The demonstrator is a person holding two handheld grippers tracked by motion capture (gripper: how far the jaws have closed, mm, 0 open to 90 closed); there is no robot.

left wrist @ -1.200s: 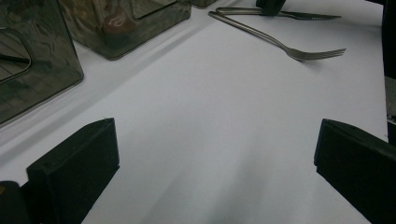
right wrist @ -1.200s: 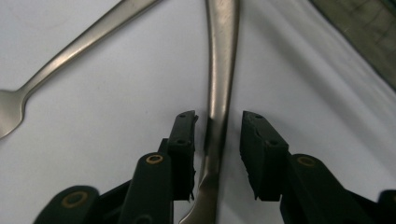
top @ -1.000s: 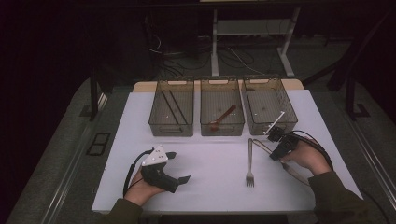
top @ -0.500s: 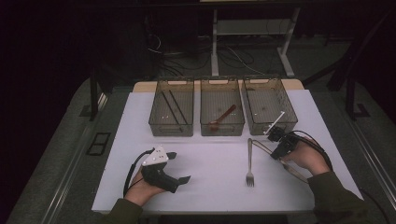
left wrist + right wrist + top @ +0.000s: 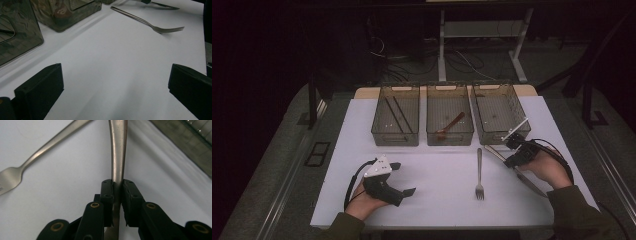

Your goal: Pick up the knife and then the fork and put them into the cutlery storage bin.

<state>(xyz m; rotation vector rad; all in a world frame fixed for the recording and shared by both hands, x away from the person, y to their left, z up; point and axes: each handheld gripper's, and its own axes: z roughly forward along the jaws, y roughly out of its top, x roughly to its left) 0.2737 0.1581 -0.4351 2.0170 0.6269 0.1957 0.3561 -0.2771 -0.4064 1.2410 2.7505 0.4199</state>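
While the left gripper (image 5: 399, 177) rests wide open on the white table (image 5: 437, 170) in the high view, the right gripper (image 5: 512, 150), its jaws just closed, is clamped on a knife (image 5: 532, 181) lying right of the fork (image 5: 479, 172), so lifting seems next

Chopsticks (image 5: 396, 115) lie in the left bin (image 5: 396, 142), a wooden spoon (image 5: 451, 123) in the middle bin (image 5: 449, 141); nothing is made out in the right bin (image 5: 479, 117)

Seen in the left gripper view, its jaws gape over bare table, the fork (image 5: 150, 23) beyond

Shown in the right gripper view, the pads (image 5: 108, 192) pinch the knife (image 5: 118, 152) handle

Three clear bins (image 5: 450, 116) stand in a row on the white table (image 5: 437, 175); a fork (image 5: 479, 175) lies before them; a wooden spoon (image 5: 450, 124) rests in the middle bin.
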